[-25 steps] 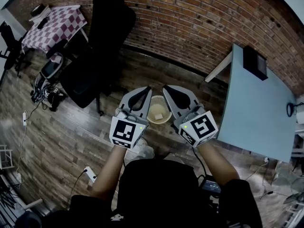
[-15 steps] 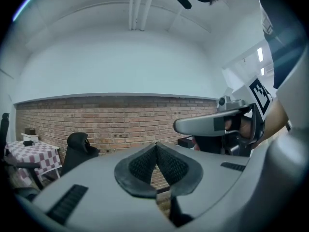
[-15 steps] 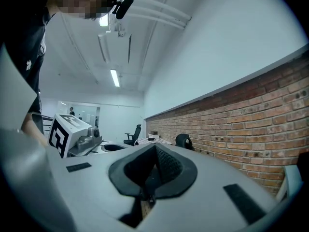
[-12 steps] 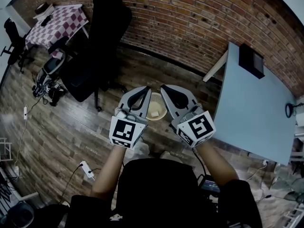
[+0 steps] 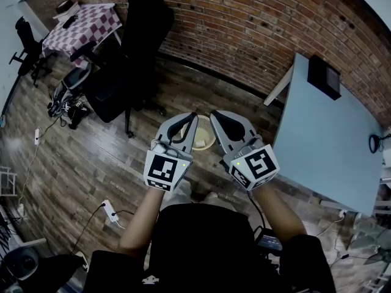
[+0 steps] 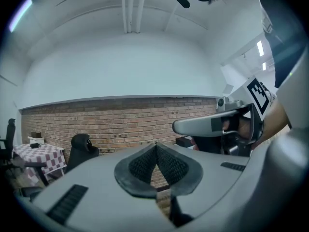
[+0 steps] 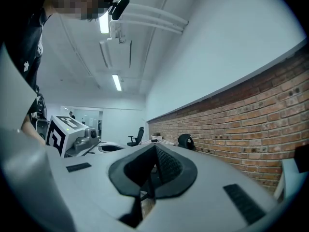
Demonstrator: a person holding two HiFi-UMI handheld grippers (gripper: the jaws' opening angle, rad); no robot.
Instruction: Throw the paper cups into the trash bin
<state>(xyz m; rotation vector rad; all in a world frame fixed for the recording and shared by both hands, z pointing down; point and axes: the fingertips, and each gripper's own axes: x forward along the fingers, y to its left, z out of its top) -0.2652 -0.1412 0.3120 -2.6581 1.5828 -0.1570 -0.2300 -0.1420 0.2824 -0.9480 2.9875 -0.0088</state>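
Two grippers are held side by side above the wooden floor [image 5: 91,157], their marker cubes toward the person. The left gripper [image 5: 192,119] has its jaws pressed together with nothing between them. The right gripper [image 5: 215,116] is likewise clamped on nothing. Between and just beyond their tips the trash bin [image 5: 204,140] stands on the floor, left of the blue table's [image 5: 330,139] left edge. Only part of its rim shows, and its contents cannot be made out. Farther off, a black office chair [image 5: 131,54] stands before the brick wall [image 5: 244,23].

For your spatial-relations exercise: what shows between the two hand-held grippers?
In the head view, the trash bin shows between the left hand-held gripper and right hand-held gripper.
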